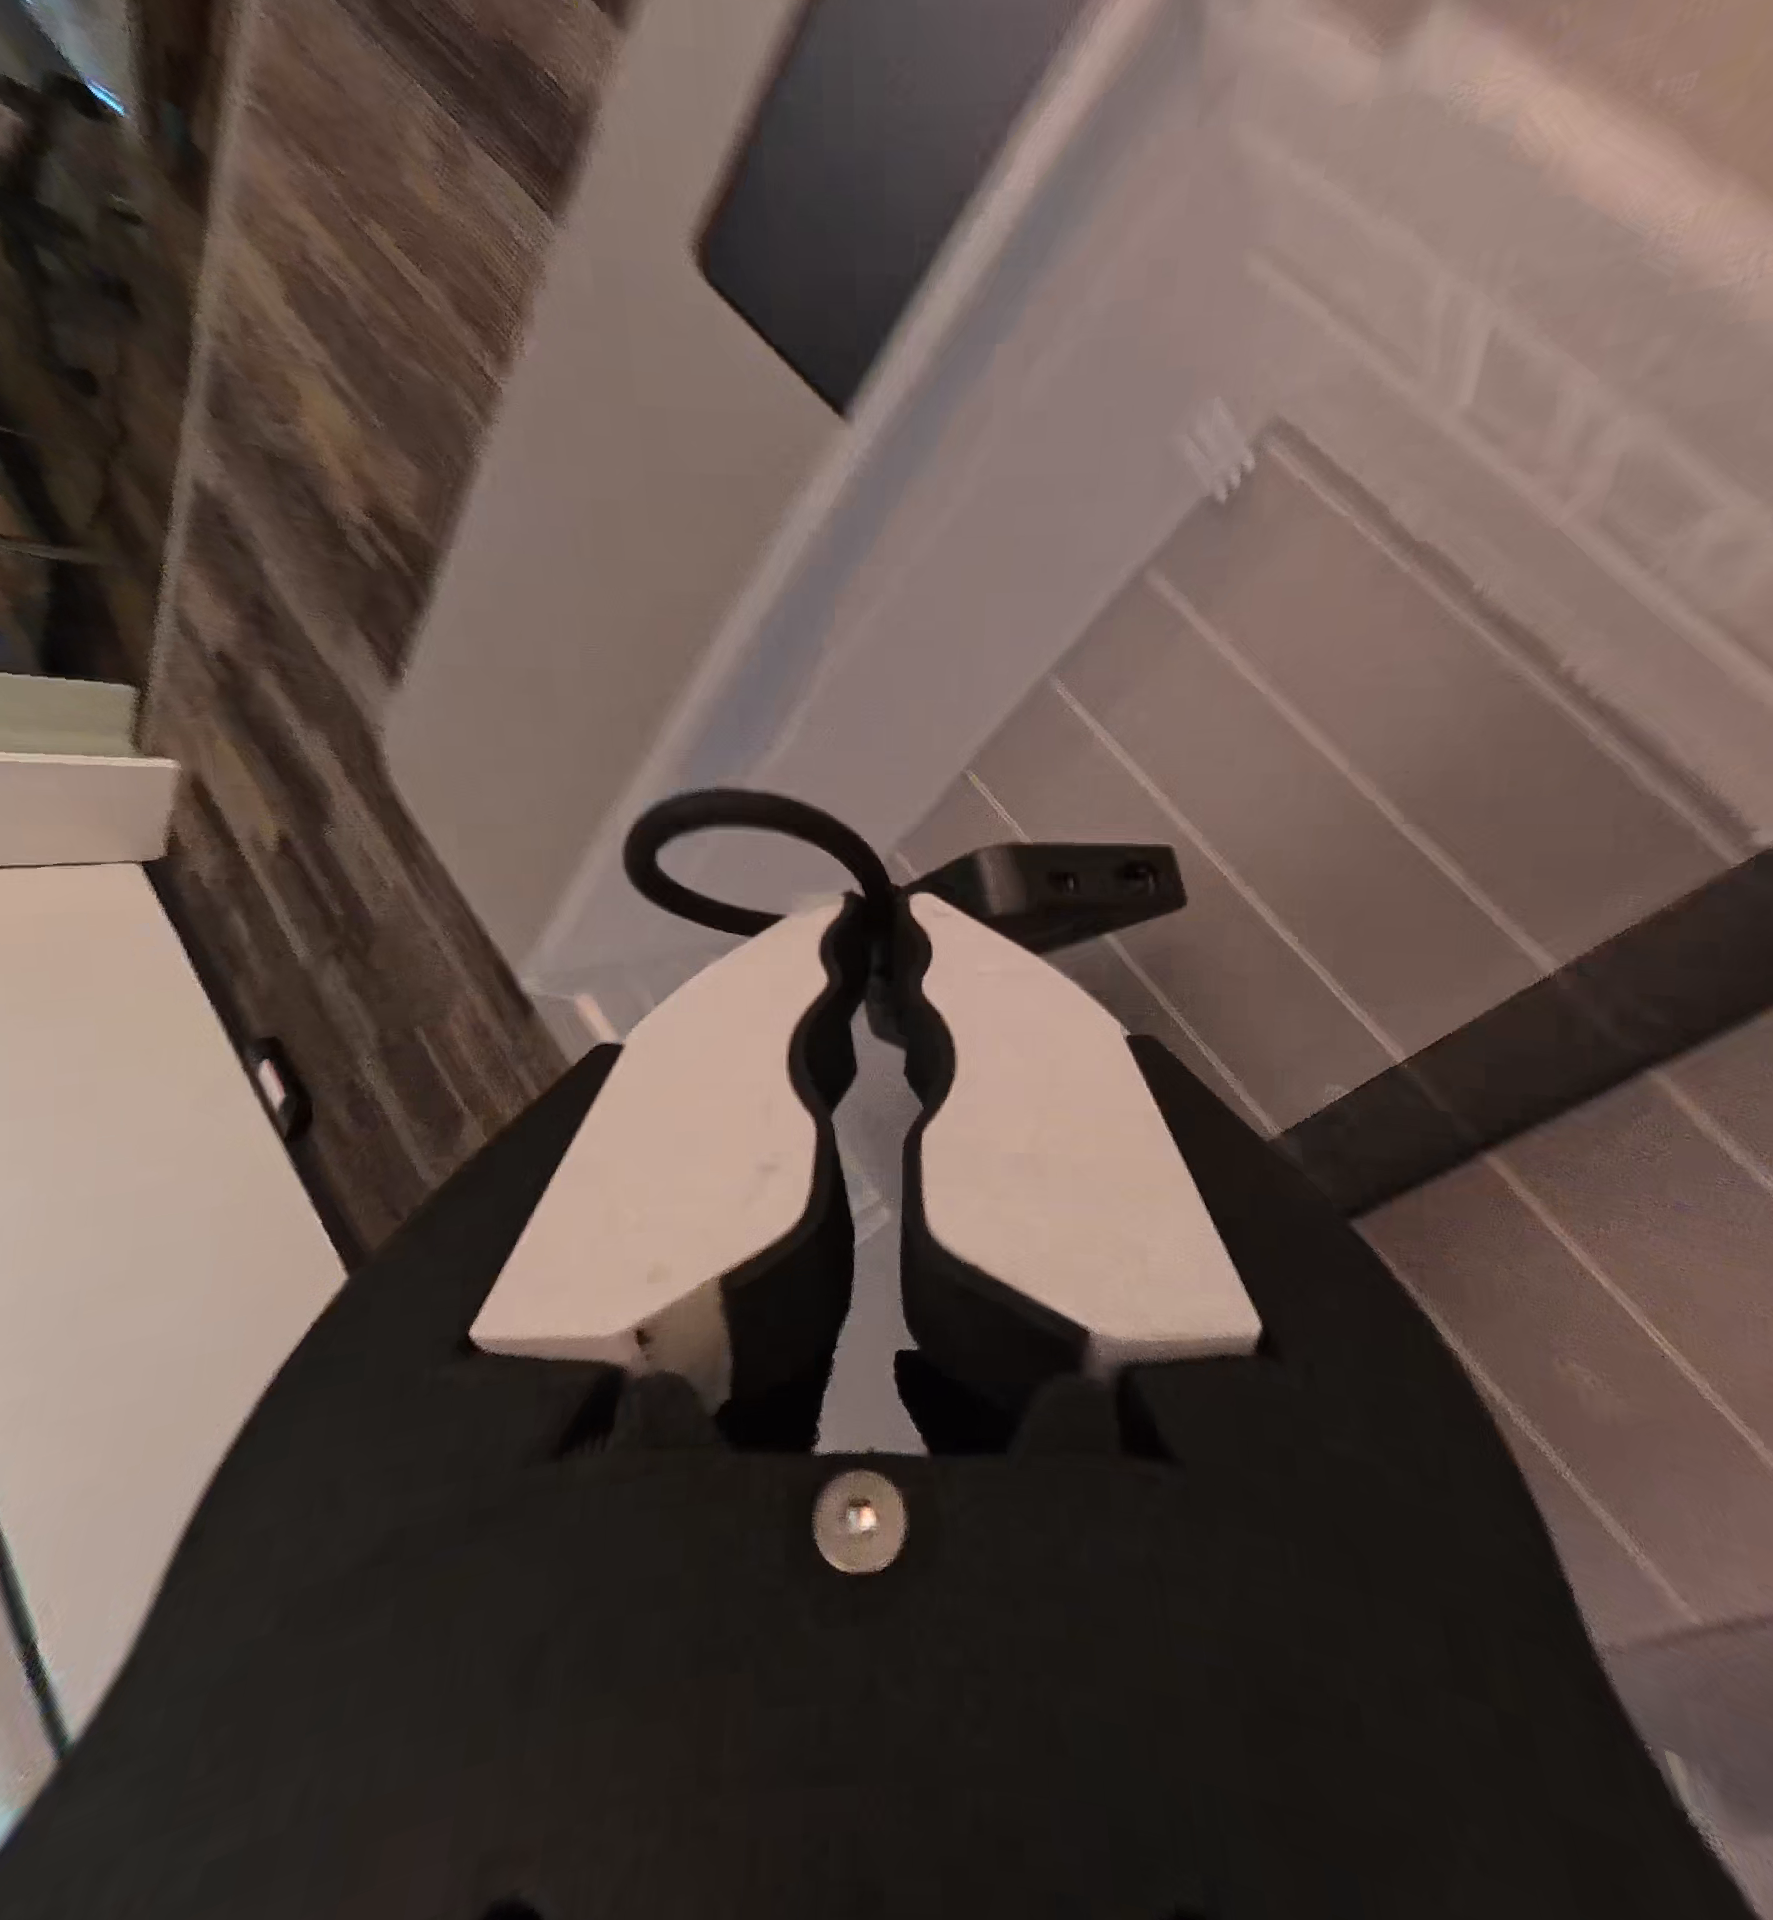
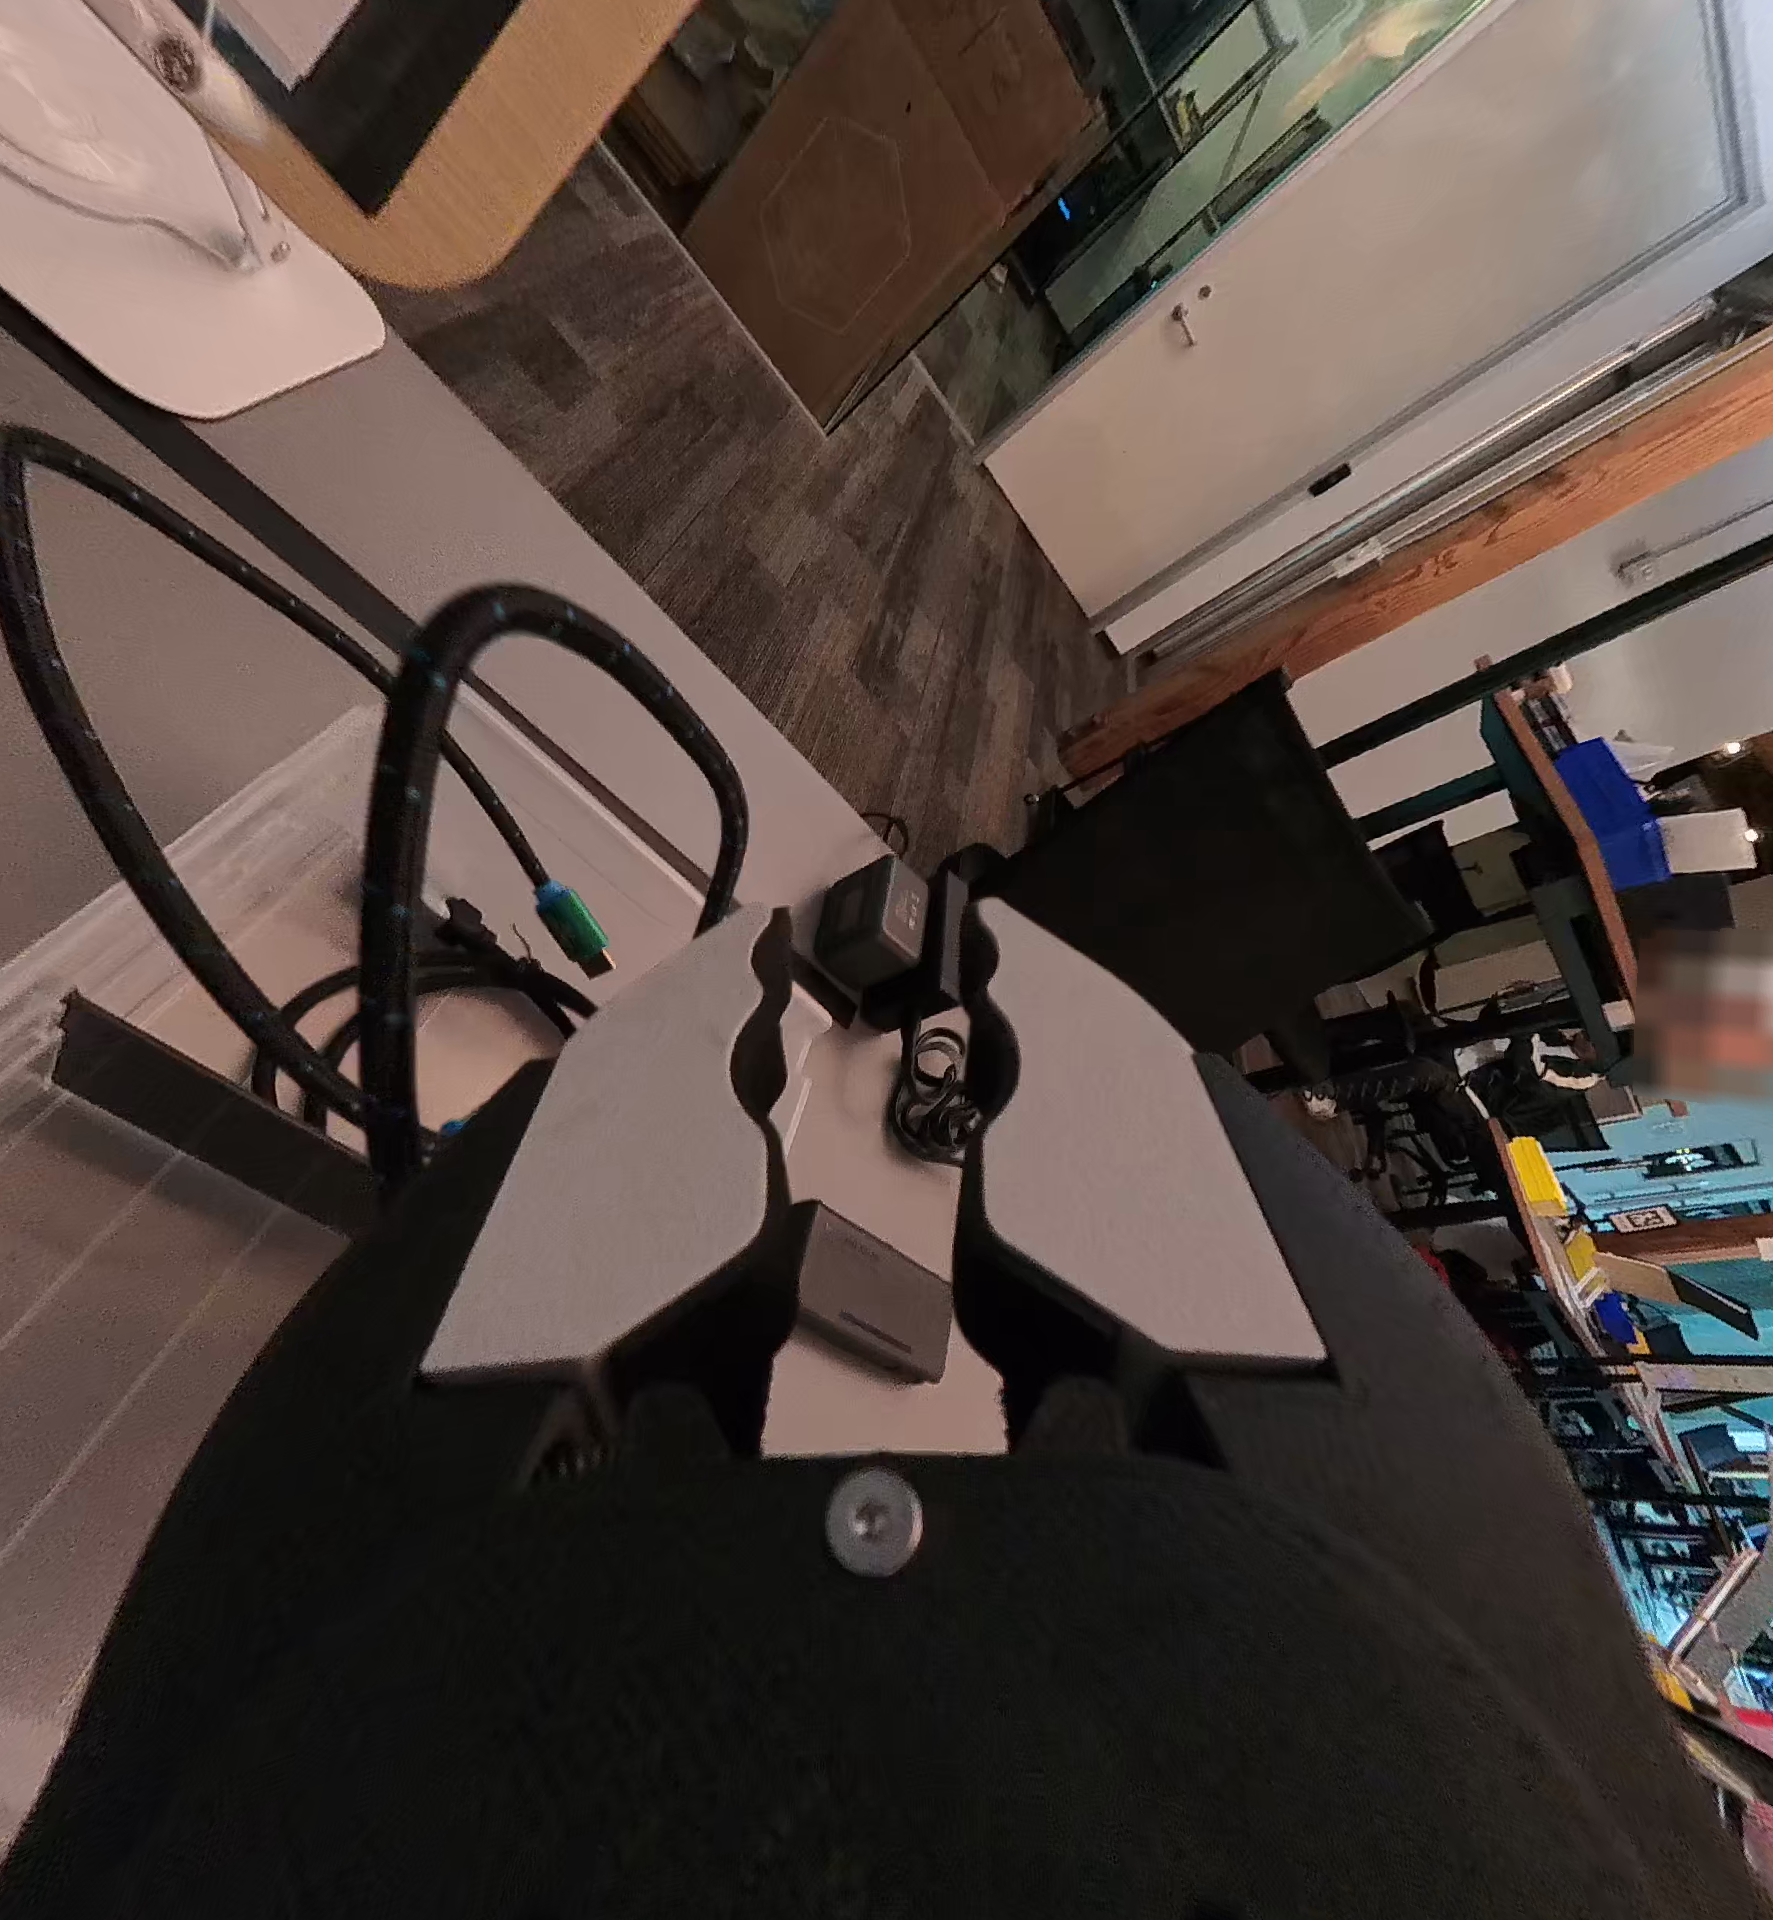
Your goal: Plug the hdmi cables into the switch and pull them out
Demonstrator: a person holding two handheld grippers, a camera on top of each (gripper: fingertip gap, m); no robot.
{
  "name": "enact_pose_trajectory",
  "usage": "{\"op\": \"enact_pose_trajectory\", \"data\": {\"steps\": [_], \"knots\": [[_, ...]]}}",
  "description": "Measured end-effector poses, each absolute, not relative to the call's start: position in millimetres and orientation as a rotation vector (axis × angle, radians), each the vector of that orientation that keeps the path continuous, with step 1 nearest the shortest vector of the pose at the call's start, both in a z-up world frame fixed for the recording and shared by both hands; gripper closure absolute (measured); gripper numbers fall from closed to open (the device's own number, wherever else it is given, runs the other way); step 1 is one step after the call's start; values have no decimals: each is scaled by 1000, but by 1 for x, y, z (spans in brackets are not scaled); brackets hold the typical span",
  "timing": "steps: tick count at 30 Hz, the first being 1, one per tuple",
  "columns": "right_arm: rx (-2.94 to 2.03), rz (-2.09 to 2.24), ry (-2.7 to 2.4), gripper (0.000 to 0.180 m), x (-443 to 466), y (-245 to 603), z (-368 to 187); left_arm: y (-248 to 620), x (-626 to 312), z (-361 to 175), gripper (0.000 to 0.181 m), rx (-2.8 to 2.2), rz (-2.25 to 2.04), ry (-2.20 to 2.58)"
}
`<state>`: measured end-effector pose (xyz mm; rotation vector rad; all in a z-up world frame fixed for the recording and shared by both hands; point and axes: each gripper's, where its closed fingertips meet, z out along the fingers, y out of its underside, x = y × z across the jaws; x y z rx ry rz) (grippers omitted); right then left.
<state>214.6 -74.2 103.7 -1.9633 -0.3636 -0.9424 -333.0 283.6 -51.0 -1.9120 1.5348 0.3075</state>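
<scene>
White table [image 2: 570,665], left hand-held gripper [image 1: 877,925] pinching black cable [image 1: 716,831], writing unreadable.

A small black switch box [image 1: 1074,883] hangs in the air at the end of its thin black cord [image 1: 747,857], which curls in one loop and is pinched between the jaws. In the right wrist view, thick black braided cables [image 2: 414,831] arch over the counter; one plug with a green and blue shell [image 2: 570,925] hangs free, unplugged.
</scene>
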Motion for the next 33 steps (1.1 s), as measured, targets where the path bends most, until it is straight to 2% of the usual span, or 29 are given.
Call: {"op": "enact_pose_trajectory", "data": {"steps": [6, 9, 12, 14, 19, 21, 27, 28, 29, 32, 33], "knots": [[-1838, -949, -407, 149, 177, -66, 130, 244, -297, 54, 177, -1604, 213, 1299], [-1741, -916, -480, 149, 139, -59, 144, 199, -255, 80, 177, -1496, 22, 1325], [-1650, -769, -608, 149, 83, -47, 147, 155, -213, 79, 177, -1433, -116, 1428], [-1594, -515, -725, 149, 28, -35, 139, 138, -190, 73, 177, -1431, -136, 1459], [-1564, 73, -885, 145, -86, -2, 87, 114, -140, 55, 177, -1459, -206, 1433], [-1610, 83, -837, 139, -96, 22, 59, 109, -123, 48, 177, -1490, -246, 1392], [-1670, 31, -650, 140, -91, 64, 1, 88, -90, 29, 177, -1541, -342, 1397], [-1688, 12, -648, 144, -88, 67, -5, 85, -88, 28, 177, -1542, -356, 1400], [-1702, 12, -669, 162, -87, 67, -11, 82, -86, 28, 177, -1537, -376, 1402], [-1742, -71, -647, 165, -66, 72, -20, 77, -86, 25, 175, -1533, -404, 1376], [-1793, -76, -630, 165, -59, 75, -28, 79, -90, 25, 164, -1551, -380, 1350]]}}
